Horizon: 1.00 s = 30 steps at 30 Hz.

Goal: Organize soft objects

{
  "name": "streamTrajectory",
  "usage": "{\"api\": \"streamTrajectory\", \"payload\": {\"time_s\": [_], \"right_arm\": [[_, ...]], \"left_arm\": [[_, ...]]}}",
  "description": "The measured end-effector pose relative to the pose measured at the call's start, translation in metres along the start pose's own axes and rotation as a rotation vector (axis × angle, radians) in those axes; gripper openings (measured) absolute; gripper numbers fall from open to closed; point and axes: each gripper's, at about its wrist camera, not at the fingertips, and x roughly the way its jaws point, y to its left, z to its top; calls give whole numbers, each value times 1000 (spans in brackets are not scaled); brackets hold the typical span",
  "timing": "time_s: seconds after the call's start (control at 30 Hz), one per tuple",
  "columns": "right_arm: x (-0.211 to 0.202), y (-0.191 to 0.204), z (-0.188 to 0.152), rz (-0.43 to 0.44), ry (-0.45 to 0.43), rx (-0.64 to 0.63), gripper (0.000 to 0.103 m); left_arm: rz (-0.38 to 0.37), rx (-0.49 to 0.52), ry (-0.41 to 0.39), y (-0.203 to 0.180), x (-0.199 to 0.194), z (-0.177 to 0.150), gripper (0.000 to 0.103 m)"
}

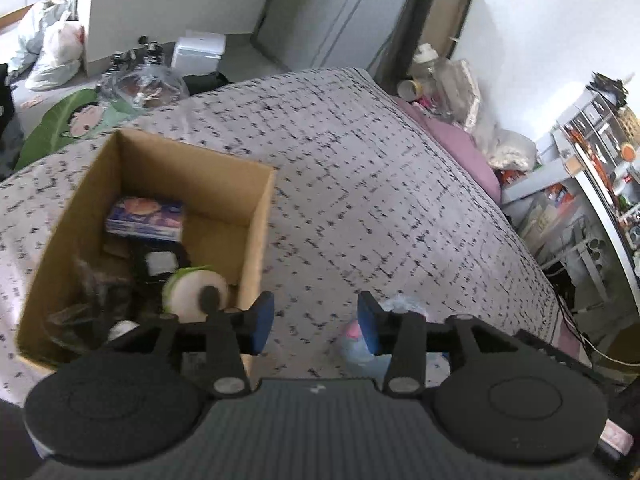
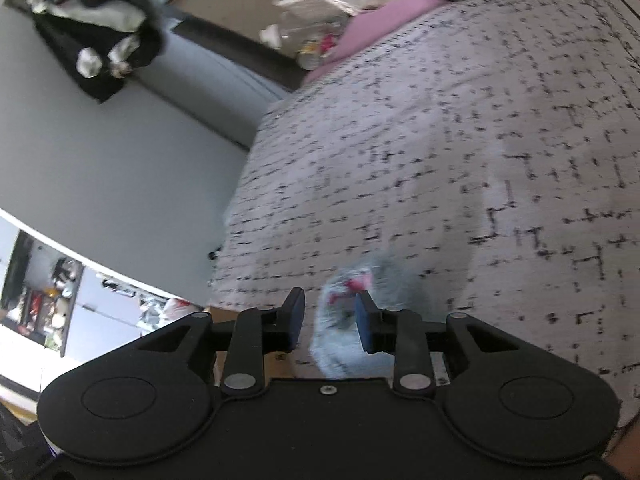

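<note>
An open cardboard box (image 1: 256, 216) stands on the patterned bed cover (image 1: 380, 184). It holds a purple packet (image 1: 146, 218), a white and green round soft item (image 1: 196, 290), and dark fuzzy items (image 1: 100, 284). My left gripper (image 1: 316, 324) is open and empty, just right of the box's near corner. A pale blue and pink soft toy (image 1: 356, 344) lies on the cover under its right finger. In the right wrist view, my right gripper (image 2: 329, 322) is open, with a grey fluffy toy with pink marks (image 2: 352, 312) lying between and below its fingers; the view is blurred.
Pink pillows (image 1: 460, 140) and clutter lie at the bed's far side. Bags (image 1: 52, 52) and a green cushion (image 1: 60, 128) lie on the floor beyond the box. Shelves (image 1: 600, 160) stand at right. A black and white plush (image 2: 112, 32) sits against the wall.
</note>
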Motion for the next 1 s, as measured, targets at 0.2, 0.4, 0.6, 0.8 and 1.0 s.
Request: {"api": "streamTrajectory", "payload": {"time_s": [0.2,0.4,0.6,0.8,1.0], "right_arm": [[10,-14,2,-60,17,46,30],[20,-21,2,-90,50,67,38],[34,-28,-3,-112,73,90,39],[39,-33,-4,-122,79,111,31],[41,-33,-4,-123,81,107,27]], "left_arm": [[-10,14,32,-15,21,0,45],[-22,28,68,-28,46,0,45],[-22,51,107,-40,74,-4,45],[-14,63,129,-48,94,-9,45],[-17,65,119,-46,103,-16,42]]}}
